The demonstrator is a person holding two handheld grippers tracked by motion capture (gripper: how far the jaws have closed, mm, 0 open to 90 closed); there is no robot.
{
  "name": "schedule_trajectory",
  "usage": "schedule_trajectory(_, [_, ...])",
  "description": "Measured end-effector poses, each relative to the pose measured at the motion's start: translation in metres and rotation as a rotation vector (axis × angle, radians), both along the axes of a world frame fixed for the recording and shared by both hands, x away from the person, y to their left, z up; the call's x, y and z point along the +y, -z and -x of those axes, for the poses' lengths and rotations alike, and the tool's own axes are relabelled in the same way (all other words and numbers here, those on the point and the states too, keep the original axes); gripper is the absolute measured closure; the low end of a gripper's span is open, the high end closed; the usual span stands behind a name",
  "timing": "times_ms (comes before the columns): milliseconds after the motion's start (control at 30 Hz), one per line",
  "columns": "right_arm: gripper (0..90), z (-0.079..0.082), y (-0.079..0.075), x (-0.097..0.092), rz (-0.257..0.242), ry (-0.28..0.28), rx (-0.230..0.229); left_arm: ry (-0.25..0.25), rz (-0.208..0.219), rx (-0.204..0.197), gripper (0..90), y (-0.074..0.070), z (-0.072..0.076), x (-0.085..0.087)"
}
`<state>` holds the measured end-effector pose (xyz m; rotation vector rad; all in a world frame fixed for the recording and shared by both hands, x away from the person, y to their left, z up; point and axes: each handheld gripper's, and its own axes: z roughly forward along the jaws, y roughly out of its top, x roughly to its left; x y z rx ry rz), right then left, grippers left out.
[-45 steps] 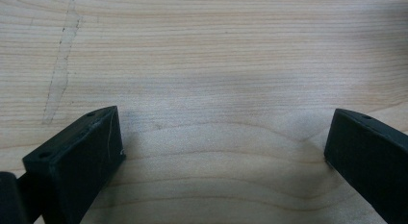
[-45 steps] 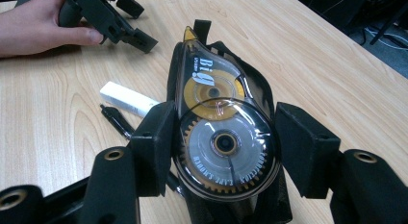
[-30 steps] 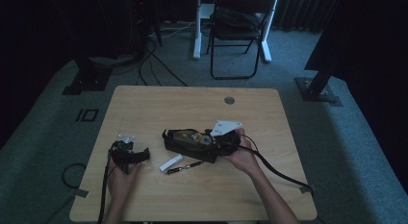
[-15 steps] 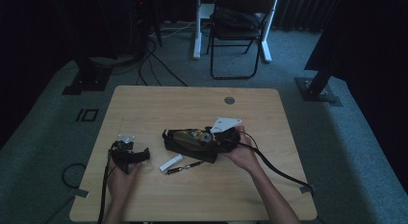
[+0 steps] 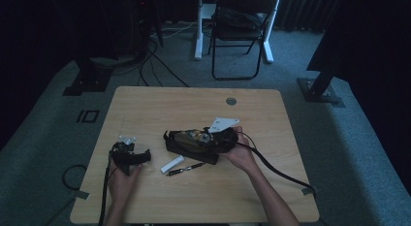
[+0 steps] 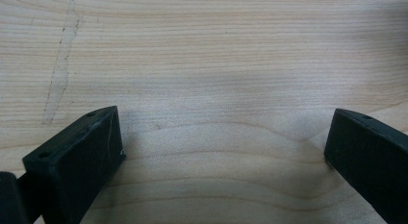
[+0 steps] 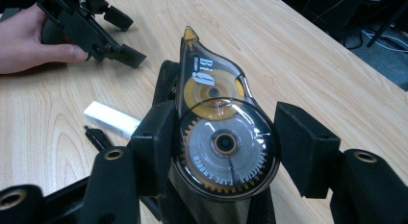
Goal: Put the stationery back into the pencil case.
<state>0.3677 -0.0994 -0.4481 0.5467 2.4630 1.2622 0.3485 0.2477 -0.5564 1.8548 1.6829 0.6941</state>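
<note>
**Supervisor:** Currently, what is the tool state?

**Operator:** My right gripper (image 7: 226, 137) has its jaws set wide, with the correction tape dispenser (image 7: 216, 132) between them. One pad overlaps the dispenser's round body; the other stands at its rim. I cannot tell whether both pads press on it. My left gripper (image 6: 223, 132) stands wide over bare table (image 5: 169, 104), with nothing between its jaws.

**Supervisor:** Location of the dispenser?

**Operator:** It lies near the table's centre, on top of a black pouch (image 5: 177, 147), with its nose toward 9 o'clock. A white eraser stick (image 5: 172, 164) and a pen (image 5: 186, 168) lie just beside the pouch at its 7 o'clock. The left gripper rests well apart, at 9 o'clock.

**Supervisor:** Failure modes?

**Operator:** I judge three.
1. The body is round and smooth. If the pads meet it off its widest line, it can squirt out or rotate in the grip.
2. The pouch is soft underneath. Pressing down can tilt the dispenser, or a jaw can snag the fabric and lift both.
3. A dropped dispenser may land on its tape tip or knock the pen into rolling.
</note>
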Motion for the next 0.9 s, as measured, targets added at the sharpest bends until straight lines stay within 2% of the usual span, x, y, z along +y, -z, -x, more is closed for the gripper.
schedule_trajectory(900, [41.6,-0.008,0.014,0.01,0.008,0.011,0.024,0.001,-0.002,0.0,0.0,0.0,0.0,0.0])
